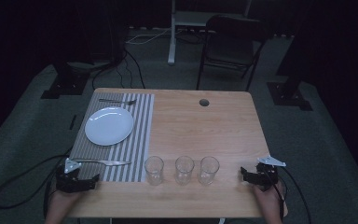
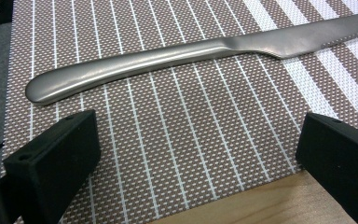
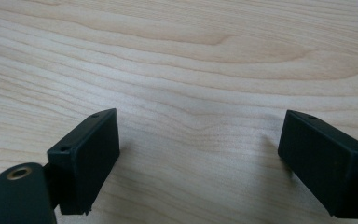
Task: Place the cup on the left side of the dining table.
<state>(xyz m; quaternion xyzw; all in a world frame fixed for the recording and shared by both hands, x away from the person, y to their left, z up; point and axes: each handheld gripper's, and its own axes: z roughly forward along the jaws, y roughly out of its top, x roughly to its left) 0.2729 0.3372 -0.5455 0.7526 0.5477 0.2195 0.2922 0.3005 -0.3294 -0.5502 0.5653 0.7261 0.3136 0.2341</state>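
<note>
Knife (image 2: 177,60) flat on striped mat (image 2: 177,140), L gripper (image 2: 198,154) jaws spread (empty) just beside, R gripper (image 3: 198,154) spread too.

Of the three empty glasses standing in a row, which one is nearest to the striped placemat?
The leftmost glass. It stands just beside the edge of the striped placemat, while the middle glass and the right glass stand farther away on the bare wood.

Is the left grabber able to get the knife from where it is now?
Probably yes. The left gripper is open with nothing between its jaws, and the knife lies flat on the striped placemat just ahead of it, with nothing in between.
</note>
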